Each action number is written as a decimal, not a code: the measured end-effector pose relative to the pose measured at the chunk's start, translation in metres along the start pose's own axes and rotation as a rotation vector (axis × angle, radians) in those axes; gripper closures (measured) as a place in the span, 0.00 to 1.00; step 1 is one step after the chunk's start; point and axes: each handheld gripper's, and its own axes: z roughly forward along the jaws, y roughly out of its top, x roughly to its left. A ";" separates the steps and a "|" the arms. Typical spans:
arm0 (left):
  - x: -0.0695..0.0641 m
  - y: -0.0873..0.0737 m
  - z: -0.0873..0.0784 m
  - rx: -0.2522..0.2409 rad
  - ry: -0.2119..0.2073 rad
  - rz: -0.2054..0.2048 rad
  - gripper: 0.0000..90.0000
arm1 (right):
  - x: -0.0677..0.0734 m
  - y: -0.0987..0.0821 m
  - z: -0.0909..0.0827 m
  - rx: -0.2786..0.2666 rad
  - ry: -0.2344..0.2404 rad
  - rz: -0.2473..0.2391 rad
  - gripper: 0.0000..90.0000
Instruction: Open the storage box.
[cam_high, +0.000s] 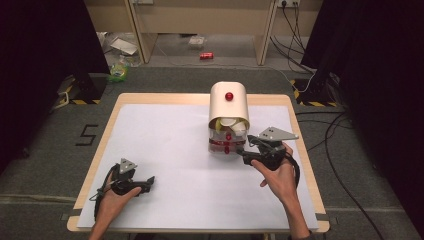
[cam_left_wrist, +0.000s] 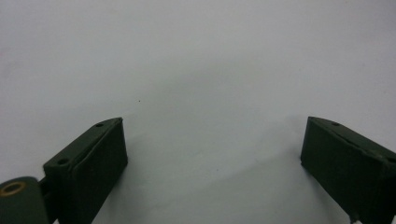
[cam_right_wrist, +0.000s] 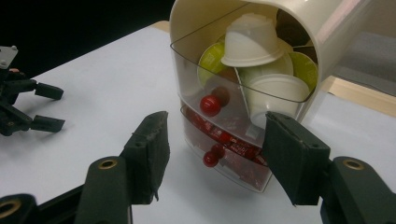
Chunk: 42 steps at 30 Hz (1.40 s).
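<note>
A cream, round-topped drawer box (cam_high: 229, 107) stands at the back middle of the white table (cam_high: 170, 150), with a red knob (cam_high: 229, 96) on its top. Its clear upper drawer (cam_right_wrist: 243, 84) is pulled out and holds white and green capsules. The lower drawer (cam_right_wrist: 233, 154) holds red packets. Each drawer front has a red knob (cam_right_wrist: 210, 105). My right gripper (cam_right_wrist: 215, 128) is just in front of and to the right of the box (cam_high: 241, 154), open, its pads touching nothing. My left gripper (cam_high: 150, 183) rests open near the front left over bare table (cam_left_wrist: 215, 135).
My left gripper (cam_right_wrist: 46, 107) also shows far left in the right gripper view. Beyond the table lie grey floor, a red can (cam_high: 206, 55), cables (cam_high: 330, 135) at the right and wooden furniture (cam_high: 200, 20). Dark curtains flank both sides.
</note>
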 end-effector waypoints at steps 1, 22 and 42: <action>0.000 0.000 0.000 0.000 0.000 0.000 0.07 | 0.000 0.001 0.001 0.001 0.000 0.002 0.46; 0.000 0.000 0.000 0.000 0.000 0.000 0.07 | -0.001 0.021 0.021 -0.033 0.009 -0.040 0.45; 0.000 0.000 0.000 0.000 0.000 0.000 0.07 | -0.010 0.022 0.044 -0.014 -0.010 -0.052 0.45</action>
